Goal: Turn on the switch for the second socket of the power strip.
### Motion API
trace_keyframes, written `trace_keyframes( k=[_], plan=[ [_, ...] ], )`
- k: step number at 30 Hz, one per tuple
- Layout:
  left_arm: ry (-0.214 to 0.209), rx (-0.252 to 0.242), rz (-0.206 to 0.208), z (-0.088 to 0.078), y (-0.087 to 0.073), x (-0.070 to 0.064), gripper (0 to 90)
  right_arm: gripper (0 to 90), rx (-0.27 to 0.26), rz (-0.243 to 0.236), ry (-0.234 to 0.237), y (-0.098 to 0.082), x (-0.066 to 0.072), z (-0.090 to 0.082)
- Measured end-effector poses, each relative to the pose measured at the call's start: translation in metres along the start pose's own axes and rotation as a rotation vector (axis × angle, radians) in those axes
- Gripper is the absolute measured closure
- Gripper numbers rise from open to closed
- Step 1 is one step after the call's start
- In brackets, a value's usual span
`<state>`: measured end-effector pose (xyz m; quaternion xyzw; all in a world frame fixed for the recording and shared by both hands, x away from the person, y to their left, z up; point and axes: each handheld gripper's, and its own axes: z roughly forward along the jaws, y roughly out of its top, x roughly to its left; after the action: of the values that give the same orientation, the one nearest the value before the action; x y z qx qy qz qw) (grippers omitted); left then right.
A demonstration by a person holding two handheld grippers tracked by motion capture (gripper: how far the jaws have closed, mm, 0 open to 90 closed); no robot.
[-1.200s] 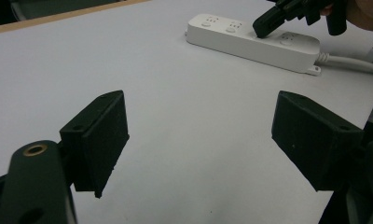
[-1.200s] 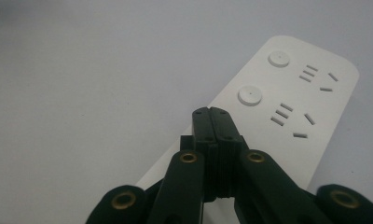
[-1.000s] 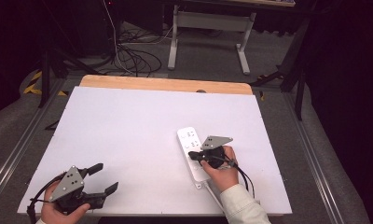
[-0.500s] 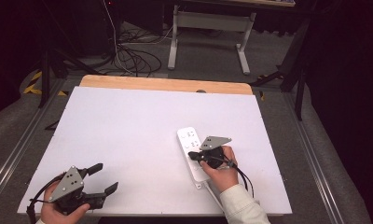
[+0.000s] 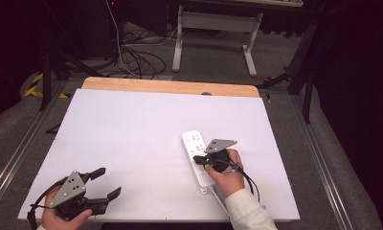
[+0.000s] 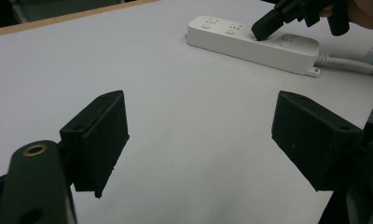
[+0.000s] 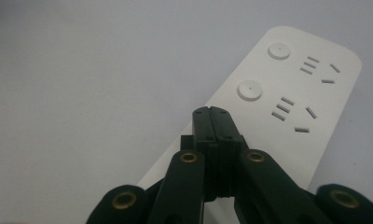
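Note:
A white power strip (image 5: pixel 194 146) lies on the white table (image 5: pixel 132 139), right of centre, with its cord (image 5: pixel 217 196) running toward the front edge. My right gripper (image 5: pixel 199 162) is shut, and its joined tips rest on the strip's top near its left edge (image 7: pixel 211 113). Just beyond the tips are two round buttons (image 7: pixel 250 90) and socket slots. My left gripper (image 5: pixel 109 182) is held open over the front left corner, with bare table between its pads (image 6: pixel 100 140). Farther off in the left gripper view are the strip (image 6: pixel 250 39) and the right gripper's tip (image 6: pixel 268 25).
A wooden strip (image 5: pixel 170 86) edges the table's far side. Metal rails (image 5: pixel 323 158) run along both sides. On the floor beyond are tangled cables (image 5: pixel 132 57) and a desk frame (image 5: pixel 213 28).

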<state>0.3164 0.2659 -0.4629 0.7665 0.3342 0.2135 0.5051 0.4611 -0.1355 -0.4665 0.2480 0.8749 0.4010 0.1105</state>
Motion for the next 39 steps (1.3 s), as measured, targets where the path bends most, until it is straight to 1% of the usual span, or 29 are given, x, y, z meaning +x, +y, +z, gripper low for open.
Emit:
trace_keyframes(
  k=[3, 9, 12, 14, 15, 17, 19, 21, 24, 30, 31, 33, 37, 39],
  plan=[
    [-0.001, -0.001, 0.003, 0.001, 0.0, 0.0, 19.2, 90.0, 0.005, 0.006, 0.002, 0.001, -0.001, 0.0],
    [0.0, -0.003, -0.003, 0.001, 0.0, 0.0, 19.1, 90.0, 0.014, 0.002, -0.007, 0.001, 0.0, 0.0],
    [0.001, -0.003, -0.001, 0.001, 0.0, 0.001, 19.2, 90.0, 0.017, -0.011, -0.014, 0.002, 0.001, 0.0],
    [0.003, -0.003, -0.002, 0.001, 0.0, 0.001, 19.1, 90.0, 0.016, -0.02, -0.028, 0.002, 0.003, 0.0],
    [0.004, -0.003, -0.003, 0.001, 0.0, 0.001, 19.2, 90.0, 0.01, -0.019, -0.036, 0.002, 0.005, 0.0],
    [0.003, 0.005, -0.011, 0.002, -0.001, 0.002, 19.1, 90.0, 0.008, 0.0, -0.027, 0.004, 0.007, -0.001],
    [0.004, 0.007, -0.008, 0.002, -0.001, 0.002, 19.2, 90.0, -0.002, -0.003, -0.034, 0.006, 0.008, -0.002],
    [0.007, 0.0, -0.006, 0.002, -0.001, 0.001, 19.2, 90.0, -0.018, -0.002, -0.027, 0.007, 0.009, -0.002],
    [0.009, -0.001, -0.007, 0.001, 0.0, 0.002, 19.2, 90.0, -0.032, -0.012, -0.031, 0.008, 0.009, -0.006],
    [0.009, 0.003, -0.019, 0.002, -0.001, 0.001, 19.2, 90.0, -0.069, -0.017, -0.023, 0.012, 0.011, -0.014],
    [0.009, 0.006, -0.008, 0.002, -0.001, 0.002, 19.2, 90.0, -0.077, -0.018, -0.021, 0.013, 0.012, -0.016],
    [0.009, 0.006, -0.011, 0.002, -0.001, 0.002, 19.2, 90.0, -0.09, -0.021, -0.018, 0.014, 0.013, -0.018],
    [0.008, 0.003, -0.014, 0.002, -0.001, 0.002, 19.2, 90.0, -0.116, -0.047, -0.026, 0.02, 0.019, -0.024],
    [0.012, -0.001, -0.011, 0.002, -0.001, 0.002, 19.2, 90.0, -0.127, -0.047, -0.025, 0.021, 0.02, -0.027]
  ],
)
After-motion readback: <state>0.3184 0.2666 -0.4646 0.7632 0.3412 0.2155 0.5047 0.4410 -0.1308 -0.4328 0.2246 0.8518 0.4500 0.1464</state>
